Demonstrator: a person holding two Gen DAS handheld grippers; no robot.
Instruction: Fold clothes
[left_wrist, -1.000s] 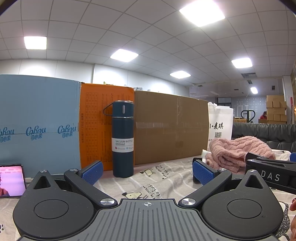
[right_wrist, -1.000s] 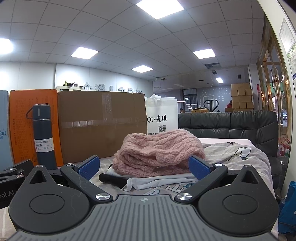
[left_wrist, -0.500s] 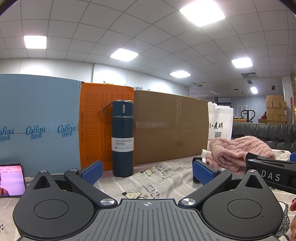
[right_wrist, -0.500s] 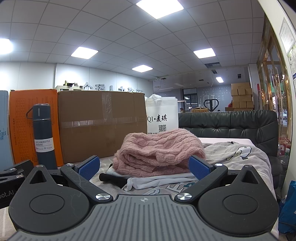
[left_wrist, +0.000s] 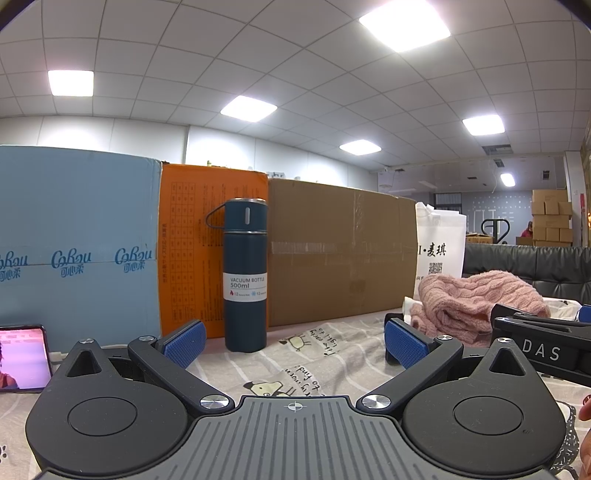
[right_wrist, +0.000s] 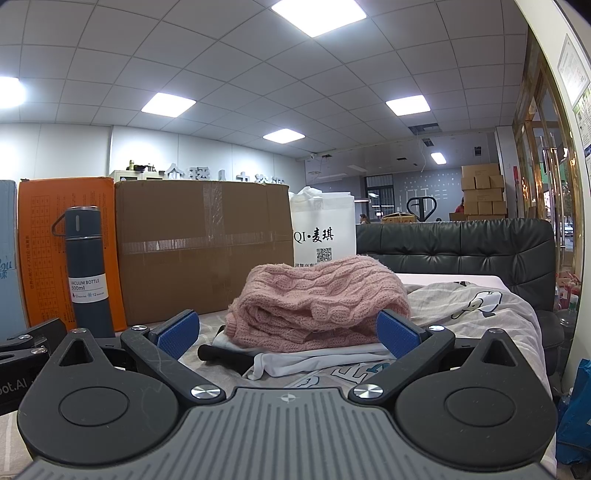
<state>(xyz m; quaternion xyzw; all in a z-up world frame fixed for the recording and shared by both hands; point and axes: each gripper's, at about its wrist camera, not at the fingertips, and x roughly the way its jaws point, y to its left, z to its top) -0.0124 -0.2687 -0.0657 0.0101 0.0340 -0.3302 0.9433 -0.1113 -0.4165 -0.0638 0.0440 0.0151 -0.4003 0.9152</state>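
A pink knitted sweater (right_wrist: 317, 299) lies bunched on top of a white garment (right_wrist: 317, 356) on the printed bedsheet (right_wrist: 476, 306). It also shows at the right of the left wrist view (left_wrist: 476, 302). My right gripper (right_wrist: 288, 328) is open and empty, low over the sheet, with the sweater just ahead between its blue pads. My left gripper (left_wrist: 293, 343) is open and empty, over the sheet (left_wrist: 314, 354), facing a dark blue vacuum bottle (left_wrist: 245, 275). The right gripper's black body (left_wrist: 543, 347) shows at the right edge of the left wrist view.
A blue box (left_wrist: 74, 240), an orange box (left_wrist: 195, 251) and a brown cardboard box (left_wrist: 340, 251) stand in a row behind the sheet. A white bag (right_wrist: 325, 236) stands behind the sweater. A phone (left_wrist: 22, 358) stands at the left. A black sofa (right_wrist: 461, 247) is at the right.
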